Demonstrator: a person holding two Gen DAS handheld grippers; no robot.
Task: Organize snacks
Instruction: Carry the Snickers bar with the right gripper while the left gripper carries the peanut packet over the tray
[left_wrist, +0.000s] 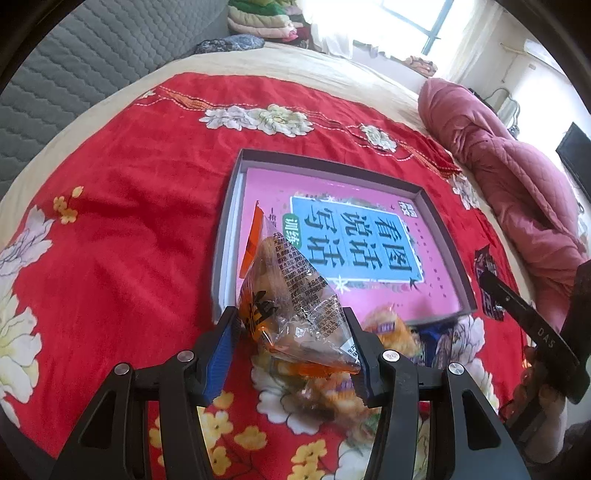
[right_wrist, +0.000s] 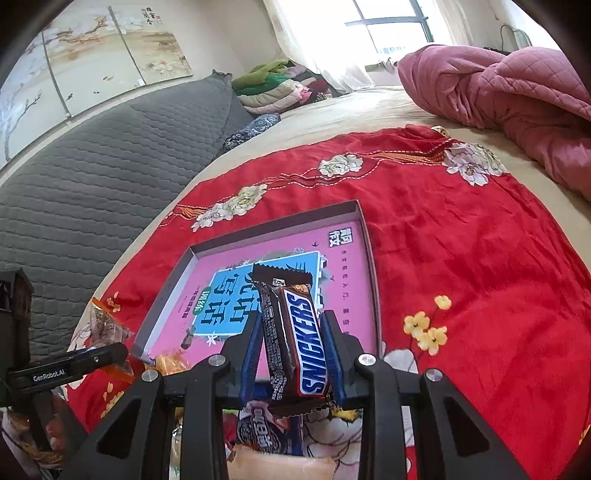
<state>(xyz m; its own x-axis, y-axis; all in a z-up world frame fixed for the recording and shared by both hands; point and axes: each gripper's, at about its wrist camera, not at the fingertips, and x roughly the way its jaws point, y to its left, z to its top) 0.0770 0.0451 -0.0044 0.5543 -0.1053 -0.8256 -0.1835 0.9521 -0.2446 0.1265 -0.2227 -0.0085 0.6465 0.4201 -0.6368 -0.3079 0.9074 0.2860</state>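
My left gripper is shut on a clear, orange-printed snack packet, held above the red flowered cloth just in front of the shallow grey tray with its pink and blue printed bottom. In the right wrist view my right gripper is shut on a brown Snickers bar, which stands upright over the tray's near edge. Loose snacks lie below both grippers: yellow-orange packets, an Oreo pack and a pale orange packet. The other gripper shows at each view's side.
The red flowered cloth covers a beige bed. A pink quilt is bunched at the right. A grey padded headboard stands at the left, with folded clothes by the window. A hand holds the right gripper's handle.
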